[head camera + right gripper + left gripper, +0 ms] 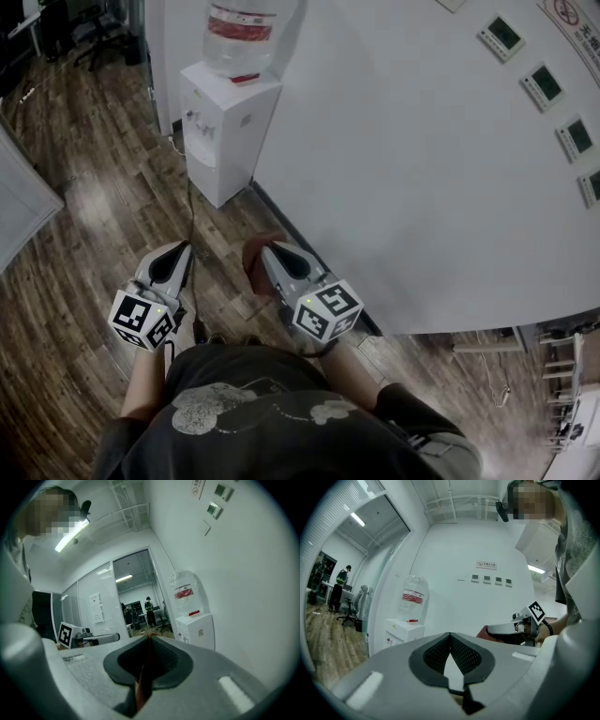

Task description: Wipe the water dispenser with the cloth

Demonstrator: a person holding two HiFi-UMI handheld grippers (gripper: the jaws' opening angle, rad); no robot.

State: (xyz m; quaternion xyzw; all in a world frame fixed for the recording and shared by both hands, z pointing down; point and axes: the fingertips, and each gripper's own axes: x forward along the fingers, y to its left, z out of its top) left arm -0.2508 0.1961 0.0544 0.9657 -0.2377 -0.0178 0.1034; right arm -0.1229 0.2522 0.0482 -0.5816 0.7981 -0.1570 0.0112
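Firmly, right gripper pinches the cloth — left gripper fingers closed, empty.

I stand on a dark wood-plank floor. The white dispenser stands on it, close against the wall. A thin dark cable lies on the planks, running from the dispenser's foot toward me. Well apart, at the top left, a chair stands on the same floor.
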